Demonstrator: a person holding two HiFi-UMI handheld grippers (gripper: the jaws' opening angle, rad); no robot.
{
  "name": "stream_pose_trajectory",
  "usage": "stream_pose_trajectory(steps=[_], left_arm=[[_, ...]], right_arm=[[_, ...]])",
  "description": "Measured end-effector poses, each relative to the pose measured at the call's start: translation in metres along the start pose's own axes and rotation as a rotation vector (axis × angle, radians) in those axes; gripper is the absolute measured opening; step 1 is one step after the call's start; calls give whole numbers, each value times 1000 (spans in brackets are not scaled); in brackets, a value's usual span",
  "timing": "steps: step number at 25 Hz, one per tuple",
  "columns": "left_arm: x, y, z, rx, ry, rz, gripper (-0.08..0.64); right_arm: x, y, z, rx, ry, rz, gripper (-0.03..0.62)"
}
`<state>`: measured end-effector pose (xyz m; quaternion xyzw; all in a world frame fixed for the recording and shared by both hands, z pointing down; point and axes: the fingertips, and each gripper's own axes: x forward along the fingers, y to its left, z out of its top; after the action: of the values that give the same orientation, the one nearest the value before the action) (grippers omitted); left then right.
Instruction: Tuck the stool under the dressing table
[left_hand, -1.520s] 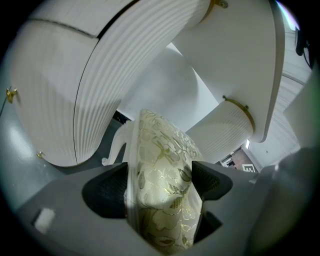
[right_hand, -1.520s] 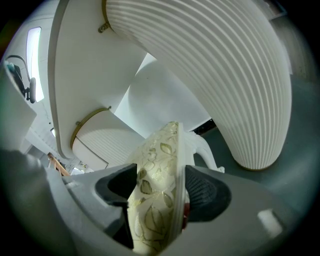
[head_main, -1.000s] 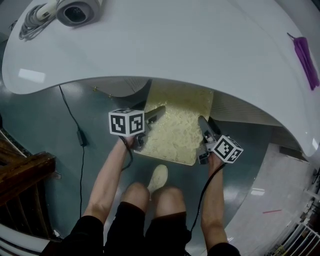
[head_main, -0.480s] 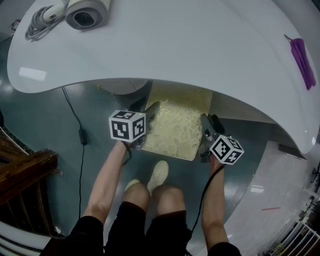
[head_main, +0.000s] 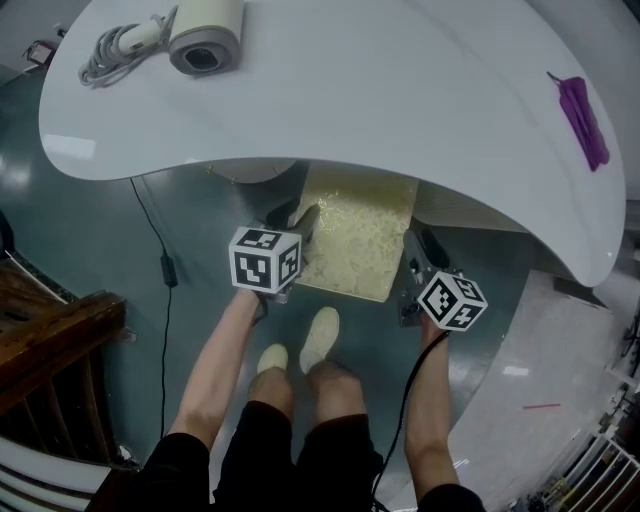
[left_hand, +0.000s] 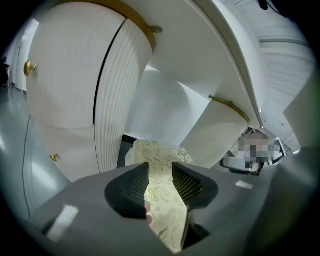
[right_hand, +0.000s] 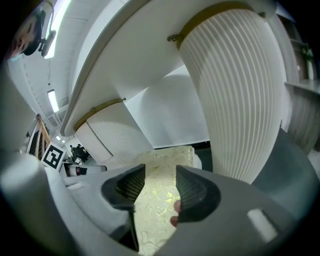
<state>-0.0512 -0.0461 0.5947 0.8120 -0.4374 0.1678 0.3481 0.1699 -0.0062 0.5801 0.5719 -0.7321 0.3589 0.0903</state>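
Found the stool (head_main: 358, 240) pushed partway under the white table (head_main: 400, 90), far end hidden beneath the curved top, near part showing in front of it. Saw its pale gold floral seat (right_hand: 170, 160) on the grey-green floor (head_main: 90, 250) between the table's two fluted pedestals (left_hand: 120, 100). Held the left gripper (head_main: 298, 222) over the seat's left side and the right gripper (head_main: 422, 255) by its right side. Read both pairs of jaws as partly open, having just been closing, and pressing on nothing; made out the seat beyond each gap, not clamped. Found the right gap a little wider than the left. Noted two pale shoes (head_main: 320, 338) just behind the stool's near edge. Spotted a hairdryer (head_main: 205, 40) with its coiled cord (head_main: 115, 45) at the table's far left, and a purple item (head_main: 583, 120) near its right end. Noticed a black cable (head_main: 165, 300) trailing across the floor at left, near dark wooden furniture (head_main: 50, 340).
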Motion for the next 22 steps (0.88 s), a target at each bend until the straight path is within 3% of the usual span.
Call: stream_pose_trajectory(steps=[5, 22], left_arm=[[-26, -14, 13, -2, -6, 14, 141], [-114, -79, 35, 112, 7, 29, 34]], right_arm=[[-25, 21, 14, -30, -9, -15, 172], [-129, 79, 47, -100, -64, -93, 97]])
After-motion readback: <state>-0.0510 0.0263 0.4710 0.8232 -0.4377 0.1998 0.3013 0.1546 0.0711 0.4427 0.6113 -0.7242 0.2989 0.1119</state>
